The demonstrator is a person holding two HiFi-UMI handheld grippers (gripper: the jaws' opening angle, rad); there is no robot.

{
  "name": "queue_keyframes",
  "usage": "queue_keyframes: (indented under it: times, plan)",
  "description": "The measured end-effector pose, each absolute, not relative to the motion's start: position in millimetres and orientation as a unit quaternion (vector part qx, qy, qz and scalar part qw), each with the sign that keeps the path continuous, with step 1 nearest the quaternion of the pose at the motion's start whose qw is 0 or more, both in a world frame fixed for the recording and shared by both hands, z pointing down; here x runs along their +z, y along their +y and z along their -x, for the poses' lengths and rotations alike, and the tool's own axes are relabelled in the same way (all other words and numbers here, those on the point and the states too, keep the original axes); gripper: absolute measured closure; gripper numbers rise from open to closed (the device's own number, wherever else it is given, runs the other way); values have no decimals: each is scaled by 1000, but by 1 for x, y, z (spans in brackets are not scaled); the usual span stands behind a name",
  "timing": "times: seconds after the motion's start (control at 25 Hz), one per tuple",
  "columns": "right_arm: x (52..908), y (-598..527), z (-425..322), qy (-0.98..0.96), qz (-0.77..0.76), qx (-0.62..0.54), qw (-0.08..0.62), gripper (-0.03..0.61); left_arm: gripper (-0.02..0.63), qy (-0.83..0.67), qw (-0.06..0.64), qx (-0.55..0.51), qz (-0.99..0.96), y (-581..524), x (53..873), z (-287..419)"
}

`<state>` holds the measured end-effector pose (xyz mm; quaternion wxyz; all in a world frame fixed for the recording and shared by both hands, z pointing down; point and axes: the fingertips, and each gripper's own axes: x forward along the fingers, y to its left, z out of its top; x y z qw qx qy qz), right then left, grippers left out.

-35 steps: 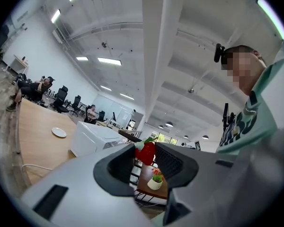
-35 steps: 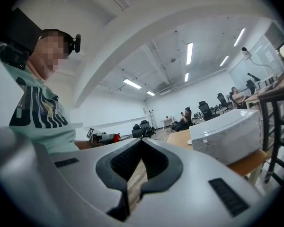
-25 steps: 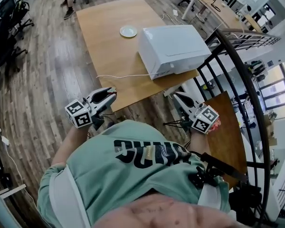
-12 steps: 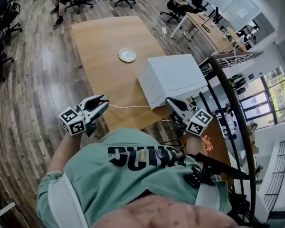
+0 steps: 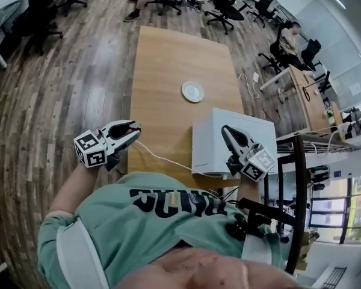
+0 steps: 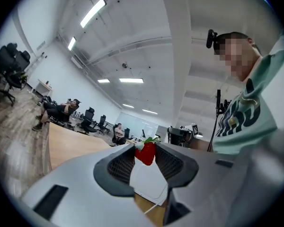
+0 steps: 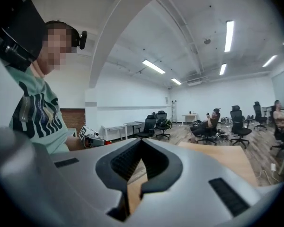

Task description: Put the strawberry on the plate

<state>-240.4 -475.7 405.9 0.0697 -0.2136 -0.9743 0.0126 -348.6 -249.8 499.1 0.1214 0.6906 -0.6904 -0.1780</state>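
Red strawberry (image 6: 146,154), green cap up, sat pinched between the ribbed pads (image 6: 121,163) of the left gripper (image 5: 134,129). The jaws were partly closed and clamped on the fruit, which was off every surface. The right gripper (image 7: 141,142) had its jaws together at the tips with nothing between them (empty, not part of this step as far as I could judge).

Moving outward, the left gripper pointed roughly level at the near-left edge of the wooden table (image 5: 168,53). The right one hung over the white box (image 5: 228,138) at the table's near-right end. A thin white cable (image 5: 163,158) ran across the near edge of the table between them.

The plate (image 5: 192,84) lay bare near the middle of the table, beyond the box's far-left corner. It was well apart from the strawberry, with nothing on it.

Progress, as I read it: the pick was done, since the fruit was secured in the left jaws. The reach across the table to the plate was left, then lowering and opening the jaws. The path from the left gripper looked unobstructed (the box sat off to the right of it). The strawberry was not yet on the plate.
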Motion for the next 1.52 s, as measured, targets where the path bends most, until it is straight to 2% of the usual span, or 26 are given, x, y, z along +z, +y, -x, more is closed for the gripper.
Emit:
queue_keyframes:
  times: [0.36,0.72,0.96,1.28,1.52]
  plan:
    - [407,-548,306,-954,294,38,46,571,477,-789,146,-164,-573,-259,462,362]
    - [416,-566,325,-971,227,35,68,571,477,-744,146,-155,-633,-311,452,418]
    - [409,-602,328,-978,197,17,59,571,477,-723,152,-147,-658,-366,467,433]
    - [401,-642,366,-980,195,-6,45,571,477,-708,160,-119,-677,-431,478,450]
    - [421,-673,402,-980,189,-27,61,571,477,-700,173,-95,-686,-487,495,476]
